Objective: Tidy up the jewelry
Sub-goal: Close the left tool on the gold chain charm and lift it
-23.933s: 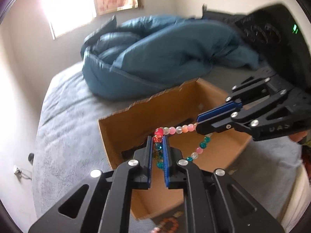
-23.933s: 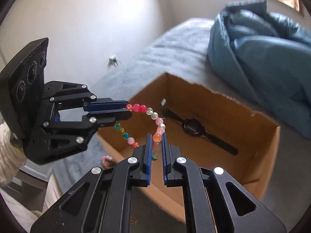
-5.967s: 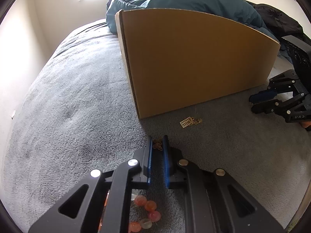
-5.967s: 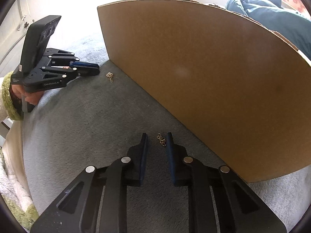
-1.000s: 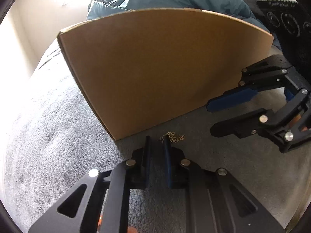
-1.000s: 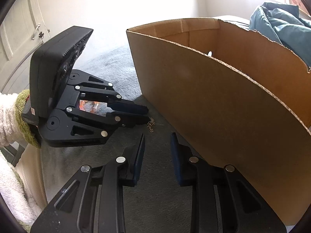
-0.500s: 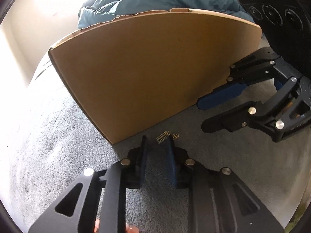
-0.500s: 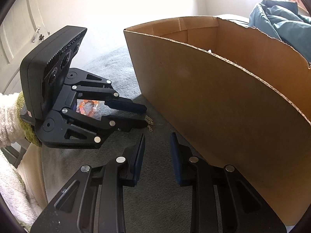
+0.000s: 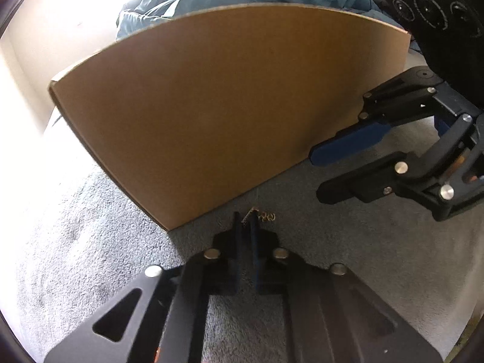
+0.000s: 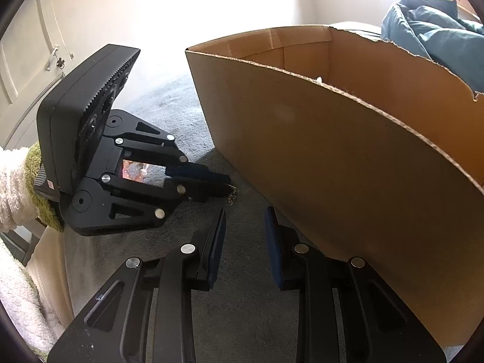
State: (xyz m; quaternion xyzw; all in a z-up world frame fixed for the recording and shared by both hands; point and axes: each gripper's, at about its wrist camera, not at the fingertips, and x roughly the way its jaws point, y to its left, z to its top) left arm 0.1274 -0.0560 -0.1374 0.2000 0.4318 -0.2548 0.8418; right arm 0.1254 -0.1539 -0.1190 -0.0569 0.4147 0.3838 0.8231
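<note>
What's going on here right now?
The left gripper has its jaws pinched on a small gold earring lying on the grey blanket at the foot of the cardboard box. The right gripper hangs open beside it, holding nothing. The earring is not in the box yet.

The left wrist camera looks low and close along its fingers at the cardboard box (image 9: 230, 115); the right wrist camera faces it from beside; both share the grey blanket (image 9: 317, 257).
</note>
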